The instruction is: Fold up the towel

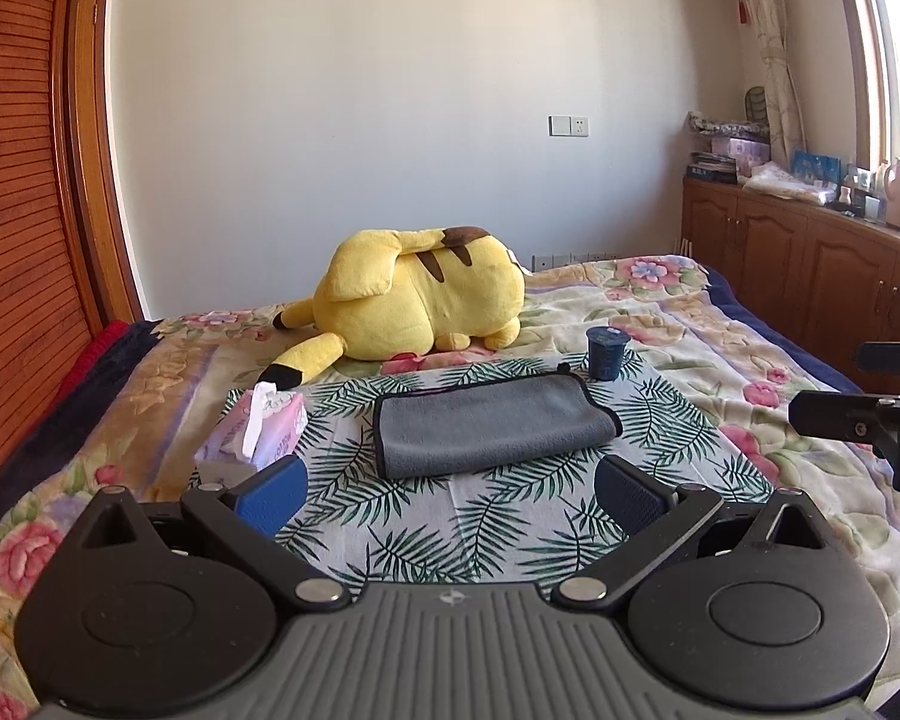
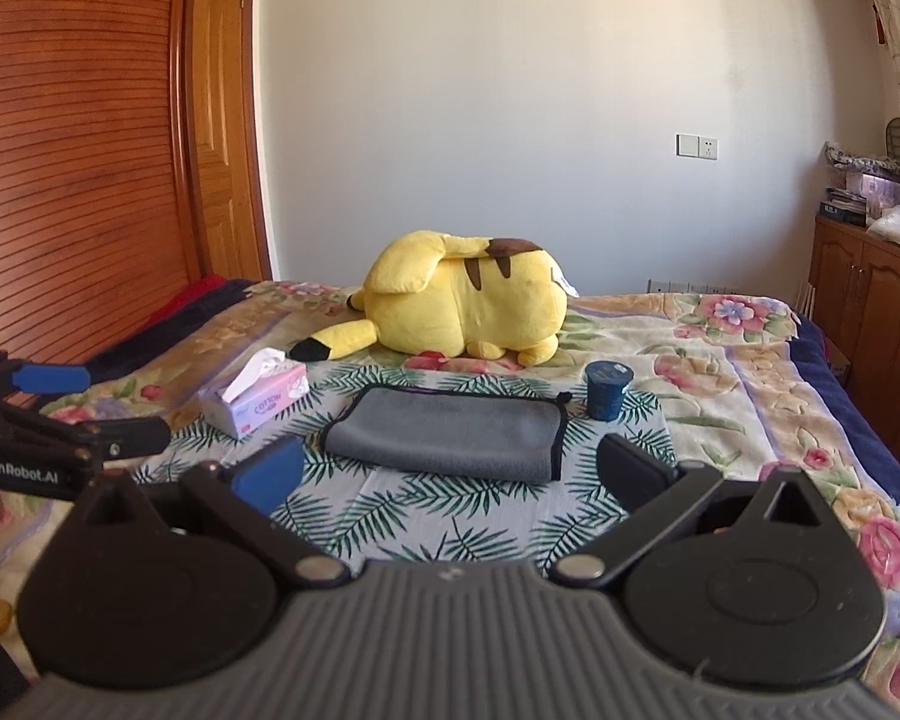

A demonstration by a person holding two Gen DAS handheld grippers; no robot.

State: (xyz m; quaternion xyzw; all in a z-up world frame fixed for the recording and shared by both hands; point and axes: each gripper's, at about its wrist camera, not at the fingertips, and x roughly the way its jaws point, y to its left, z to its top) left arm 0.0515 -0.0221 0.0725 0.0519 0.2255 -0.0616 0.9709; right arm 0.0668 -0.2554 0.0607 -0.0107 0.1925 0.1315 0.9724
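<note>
A grey towel [image 1: 489, 423] with black trim lies folded on a leaf-print cloth [image 1: 450, 516] on the bed; it also shows in the right wrist view [image 2: 450, 435]. My left gripper [image 1: 450, 495] is open and empty, held back from the towel's near edge. My right gripper [image 2: 453, 471] is open and empty, also short of the towel's near edge. The right gripper shows at the right edge of the left wrist view [image 1: 858, 387]. The left gripper shows at the left edge of the right wrist view [image 2: 90, 408].
A pink tissue pack [image 1: 258, 429] lies left of the towel. A dark blue cup [image 1: 605, 354] stands behind the towel's right corner. A yellow plush toy [image 1: 420, 306] lies further back. A wooden wardrobe [image 2: 78, 150] is on the left, cabinets [image 1: 810, 264] on the right.
</note>
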